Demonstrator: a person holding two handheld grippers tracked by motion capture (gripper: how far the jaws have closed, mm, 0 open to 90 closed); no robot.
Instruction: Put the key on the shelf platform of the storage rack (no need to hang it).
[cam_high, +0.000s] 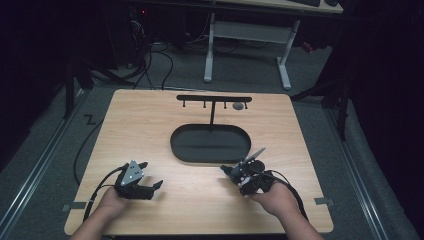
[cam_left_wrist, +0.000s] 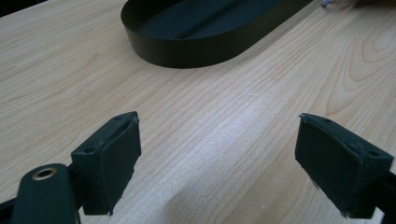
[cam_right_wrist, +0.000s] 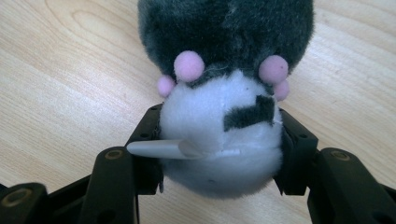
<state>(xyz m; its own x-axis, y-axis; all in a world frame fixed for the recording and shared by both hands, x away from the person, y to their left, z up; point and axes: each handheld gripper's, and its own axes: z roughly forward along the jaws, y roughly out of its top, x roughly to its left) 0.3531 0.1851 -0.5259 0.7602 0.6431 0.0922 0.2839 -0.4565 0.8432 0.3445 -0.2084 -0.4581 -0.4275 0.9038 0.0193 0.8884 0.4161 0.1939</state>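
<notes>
A small plush toy, dark grey fur above a white belly with pink pompoms and a grey tag, sits squeezed between the jaws of my right gripper. From above, that right gripper rests low over the table's front right, the plush toy dark among its jaws. My left gripper stands open at the front left, nothing between its fingers. A black oval tray lies mid-table; its wall rises ahead of the left gripper. Behind it stands a black hook rack.
A small grey round object hangs or lies by the rack's right end. The light wooden table has bare wood around the tray. Beyond the far edge are cables and a white desk frame on the floor.
</notes>
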